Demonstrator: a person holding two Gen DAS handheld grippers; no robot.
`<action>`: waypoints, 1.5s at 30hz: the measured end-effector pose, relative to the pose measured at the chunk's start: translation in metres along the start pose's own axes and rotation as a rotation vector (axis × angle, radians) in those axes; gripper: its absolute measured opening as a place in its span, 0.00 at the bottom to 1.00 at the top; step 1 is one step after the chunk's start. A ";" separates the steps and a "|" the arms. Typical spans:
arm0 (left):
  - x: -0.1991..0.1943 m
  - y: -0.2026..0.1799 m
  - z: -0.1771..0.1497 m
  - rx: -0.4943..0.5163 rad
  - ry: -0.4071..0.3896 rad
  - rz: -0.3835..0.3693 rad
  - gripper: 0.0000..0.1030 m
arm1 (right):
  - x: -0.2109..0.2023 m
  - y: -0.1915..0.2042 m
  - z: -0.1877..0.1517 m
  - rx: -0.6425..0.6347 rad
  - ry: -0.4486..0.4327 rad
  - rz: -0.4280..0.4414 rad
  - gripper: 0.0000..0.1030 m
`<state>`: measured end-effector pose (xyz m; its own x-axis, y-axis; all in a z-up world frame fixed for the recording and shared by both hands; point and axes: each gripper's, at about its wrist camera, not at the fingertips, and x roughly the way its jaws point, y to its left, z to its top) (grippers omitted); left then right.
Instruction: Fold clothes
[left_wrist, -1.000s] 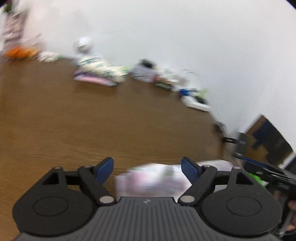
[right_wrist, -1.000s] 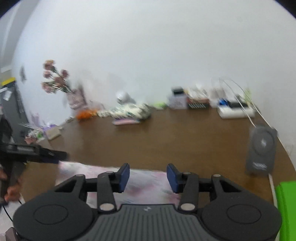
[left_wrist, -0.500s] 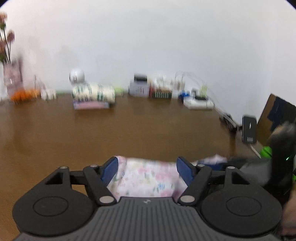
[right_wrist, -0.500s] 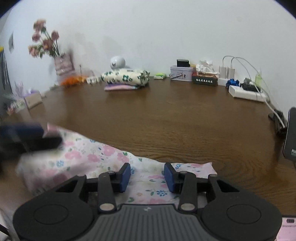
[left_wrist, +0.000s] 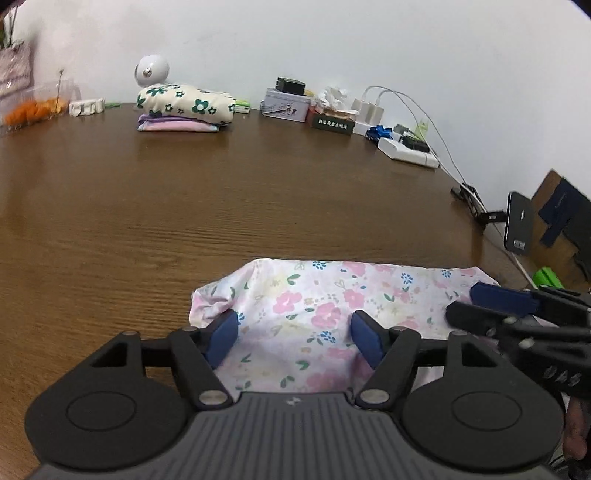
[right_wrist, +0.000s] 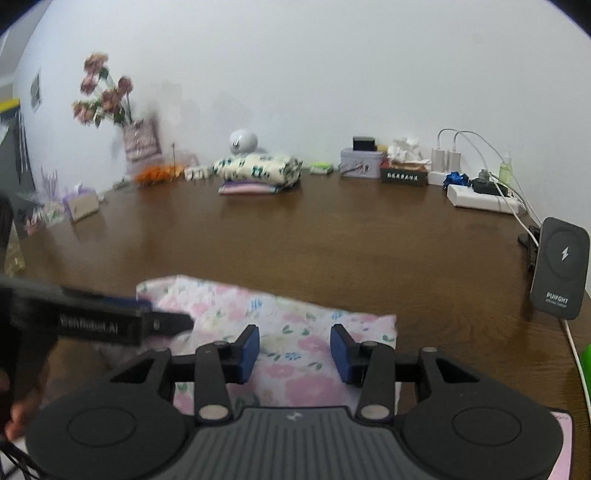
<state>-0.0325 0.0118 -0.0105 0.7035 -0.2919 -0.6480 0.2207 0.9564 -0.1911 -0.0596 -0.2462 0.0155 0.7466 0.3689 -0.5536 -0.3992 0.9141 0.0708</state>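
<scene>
Your left gripper (left_wrist: 293, 332) sits low over the near edge of the wooden table (left_wrist: 184, 206), pointing down and forward. Jaws stand wide and are closing. The floral cloth (left_wrist: 314, 295) lies between the blue pads (left_wrist: 221, 334), but the pads are not pressing on it; nothing gripped.

Your right gripper (right_wrist: 294, 349) is also low at the near edge, jaws roughly half spread and opening. The same cloth (right_wrist: 288, 332) lies flat under and between its pads (right_wrist: 247, 350); no pinch visible, fabric not lifted.

The cloth, white with pink flowers and small blue and green sprigs, lies at the near edge, toward the right corner in the left wrist view. Its far edge runs fairly straight; its left end is bunched and rounded. In the left view your right gripper (left_wrist: 491, 301) comes in from the right side, fingers over the cloth's right end. In the right view your left gripper (right_wrist: 162, 319) comes in from the left, blurred, tips at the cloth's left end. Contact there: cannot tell.

Along the far edge, against the wall:
- stack of folded clothes (left_wrist: 184, 107), a green-flowered piece on top of pink and purple ones
- round white device (left_wrist: 151, 70) just behind the stack
- tin box (left_wrist: 286, 107), tissue box (left_wrist: 334, 118), power strip (left_wrist: 406, 153) with white cables
- flowers in a vase (right_wrist: 122, 122) at the far left corner

A dark charger stand (right_wrist: 561, 266) stands at the right edge.
</scene>
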 end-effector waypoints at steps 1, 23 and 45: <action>-0.001 0.001 0.000 0.005 0.001 -0.004 0.69 | 0.002 0.000 -0.002 -0.008 0.003 -0.005 0.41; -0.031 0.036 -0.012 -0.197 0.048 -0.009 0.89 | -0.017 -0.040 -0.024 0.229 0.036 -0.001 0.56; 0.061 0.046 0.083 -0.254 0.215 -0.213 0.25 | 0.044 -0.096 0.040 0.474 0.172 0.171 0.15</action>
<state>0.0765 0.0377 0.0026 0.4966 -0.5014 -0.7085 0.1530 0.8541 -0.4971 0.0330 -0.3111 0.0176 0.5782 0.5228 -0.6264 -0.1936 0.8337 0.5172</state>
